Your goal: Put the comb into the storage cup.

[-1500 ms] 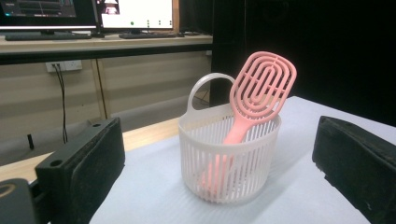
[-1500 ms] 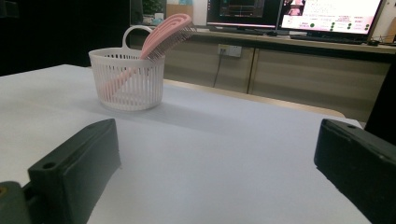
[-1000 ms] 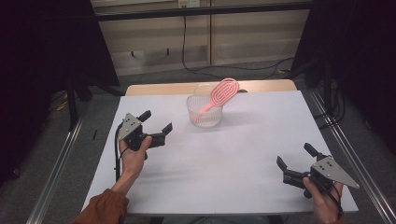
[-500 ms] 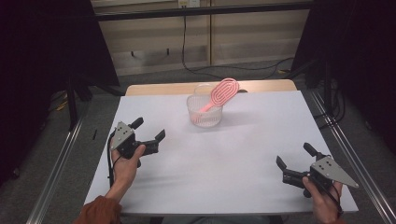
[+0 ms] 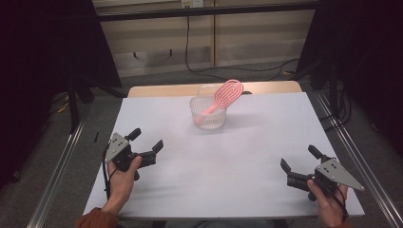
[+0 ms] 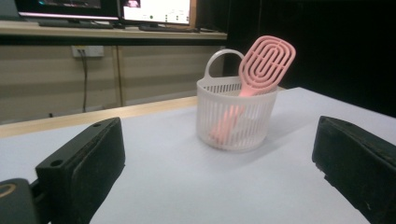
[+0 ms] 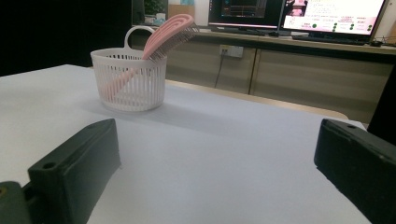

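One white slatted basket [image 5: 208,114] stands at the far middle of the table [image 5: 247,161], with one pink brush [image 5: 223,96] leaning in it, head up and to the right. Two grippers rest near: the left gripper [image 5: 146,144] and the right gripper [image 5: 298,164], both spread wide, holding nothing, well apart from the basket.

High view: my fixed camera above the near edge, looking forward and down over the whole desk [image 5: 247,156].

Left gripper view: my camera low at the near left, close to the surface, facing far and right toward the basket [image 6: 236,114].

Right gripper view: my camera low at the near right, facing far and left.

Shared by all three: the basket with the pink brush [image 7: 166,32] and the surrounding desk surface.
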Demonstrator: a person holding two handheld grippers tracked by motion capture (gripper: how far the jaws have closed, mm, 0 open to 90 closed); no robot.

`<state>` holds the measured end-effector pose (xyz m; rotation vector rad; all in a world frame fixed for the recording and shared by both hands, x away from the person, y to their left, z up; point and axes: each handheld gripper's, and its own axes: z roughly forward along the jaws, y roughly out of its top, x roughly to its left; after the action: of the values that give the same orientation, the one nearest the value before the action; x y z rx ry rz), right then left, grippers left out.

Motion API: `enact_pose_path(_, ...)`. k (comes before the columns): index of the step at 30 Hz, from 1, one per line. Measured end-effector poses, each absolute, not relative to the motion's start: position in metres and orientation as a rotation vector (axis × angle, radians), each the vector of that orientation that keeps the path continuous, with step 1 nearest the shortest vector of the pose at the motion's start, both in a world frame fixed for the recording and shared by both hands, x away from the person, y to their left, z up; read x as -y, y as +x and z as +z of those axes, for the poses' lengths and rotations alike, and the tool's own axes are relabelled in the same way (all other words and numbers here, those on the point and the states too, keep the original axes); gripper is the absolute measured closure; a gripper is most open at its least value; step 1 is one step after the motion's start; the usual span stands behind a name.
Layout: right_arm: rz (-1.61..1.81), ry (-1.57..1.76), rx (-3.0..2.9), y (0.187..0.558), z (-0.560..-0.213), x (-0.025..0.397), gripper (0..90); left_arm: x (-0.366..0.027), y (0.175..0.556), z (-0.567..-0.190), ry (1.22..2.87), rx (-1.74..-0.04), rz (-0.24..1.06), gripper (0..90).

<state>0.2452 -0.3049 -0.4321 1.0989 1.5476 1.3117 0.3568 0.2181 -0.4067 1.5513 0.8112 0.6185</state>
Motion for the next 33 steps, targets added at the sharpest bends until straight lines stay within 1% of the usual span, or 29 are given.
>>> enact_pose_path(2,1.315,1.097,-1.548,0.245,-0.432,0.305,0.0,-0.221,0.354,-0.408,1.536,-0.825,0.617,2.6)
enact_pose_path(7,1.314,1.101,-1.549,0.246,-0.432,0.305,0.0,-0.229,0.346,-0.410,1.545,-0.874,0.671,2.7)
enact_pose_path(15,1.310,1.102,-1.544,0.246,-0.432,0.305,0.0,-0.235,0.335,-0.414,1.583,-0.844,0.690,2.8)
enact_pose_path(22,1.309,1.101,-1.545,0.245,-0.432,0.306,0.0,-0.238,0.323,-0.417,1.561,-0.884,0.686,2.8)
enact_pose_path(28,1.312,1.102,-1.542,0.244,-0.431,0.305,0.0,-0.246,0.314,-0.419,1.557,-0.909,0.714,2.7)
enact_pose_path(33,1.308,1.103,-1.543,0.245,-0.432,0.305,0.0,-0.255,0.311,-0.419,1.512,-0.929,0.730,2.6)
